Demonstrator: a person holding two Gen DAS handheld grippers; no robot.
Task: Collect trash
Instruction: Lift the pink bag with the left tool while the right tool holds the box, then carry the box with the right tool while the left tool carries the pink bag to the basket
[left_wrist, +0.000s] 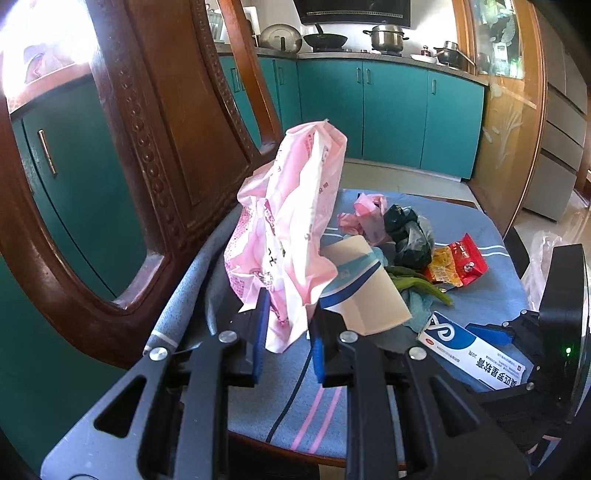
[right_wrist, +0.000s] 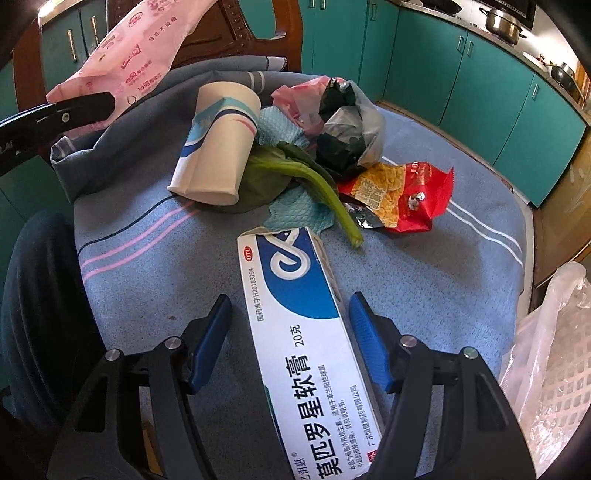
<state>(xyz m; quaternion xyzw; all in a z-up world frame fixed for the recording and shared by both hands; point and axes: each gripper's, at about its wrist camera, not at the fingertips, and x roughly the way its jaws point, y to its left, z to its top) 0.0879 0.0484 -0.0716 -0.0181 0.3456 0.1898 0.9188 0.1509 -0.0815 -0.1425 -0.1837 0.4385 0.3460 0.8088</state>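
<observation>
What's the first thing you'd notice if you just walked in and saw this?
The big pink plastic bag, pinched in the left tongs and lifted above the blue cloth. Next, the white-and-blue medicine box lying between the open right tongs, with a tipped paper cup behind it.

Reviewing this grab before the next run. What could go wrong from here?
1. The left gripper pinches only a lower edge of the pink bag; thin plastic could slip or tear.
2. The right gripper has open jaws straddling the ointment box, which sits skewed between them, so closing may twist it.
3. The paper cup lies on its side beside the bag and may roll.
</observation>
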